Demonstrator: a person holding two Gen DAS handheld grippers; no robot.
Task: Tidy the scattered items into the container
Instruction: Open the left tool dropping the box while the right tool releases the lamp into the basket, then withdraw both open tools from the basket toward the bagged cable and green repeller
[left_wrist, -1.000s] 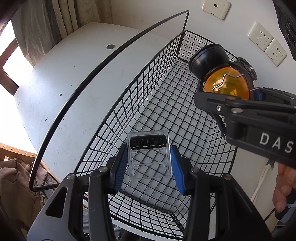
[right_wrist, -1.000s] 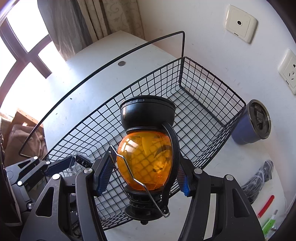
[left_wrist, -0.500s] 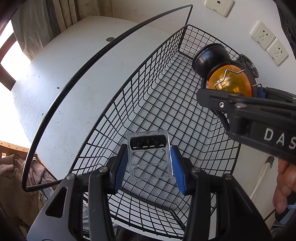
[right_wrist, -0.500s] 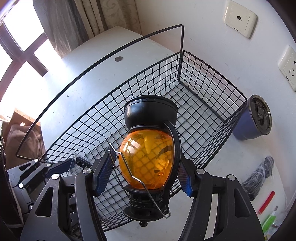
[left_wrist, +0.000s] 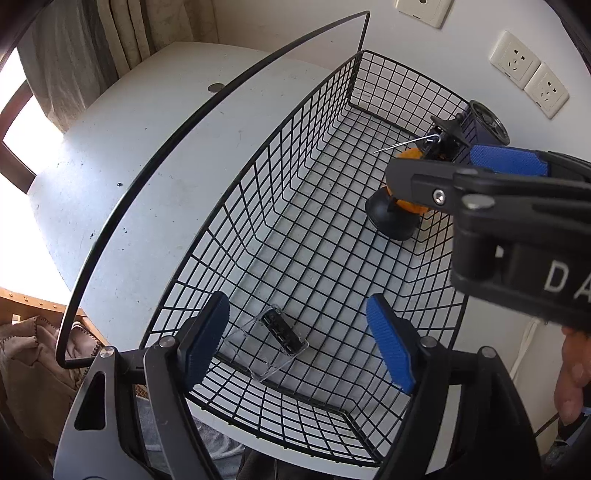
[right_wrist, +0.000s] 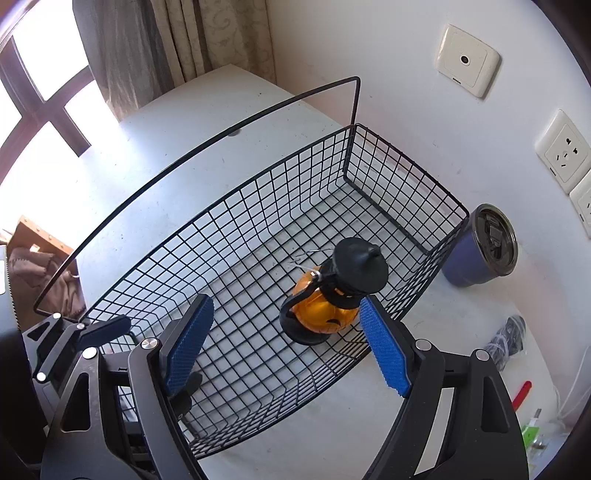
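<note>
**Left wrist view: both drops done, time to go fetch more**

Left wrist view shows the left gripper (left_wrist: 297, 341) spread wide with nothing between the pads, hovering over the near end of the basket (left_wrist: 280, 122). The clear case (left_wrist: 267, 343) lies flat on the basket floor right below it, long axis running diagonally from near-left to far-right, dark insert toward the far end.

Right gripper (right_wrist: 286, 345) is released too, jaws well apart. The lantern (right_wrist: 327, 295) sits inside the basket by the right wall, tipped over, leaning with its black base down toward the near side and the black cap pointing up and away toward the cup (right_wrist: 480, 251). Its wire bail sticks out to the left.

So my read: the placing step is basically finished for these two. Next move looks like lifting both grippers clear of the rim and heading for leftovers on the table (right_wrist: 221, 122). The cup, the cable bundle (right_wrist: 508, 338) and the red pen (right_wrist: 521, 393) sit outside on the right. The tilted lantern might roll if bumped.
</note>
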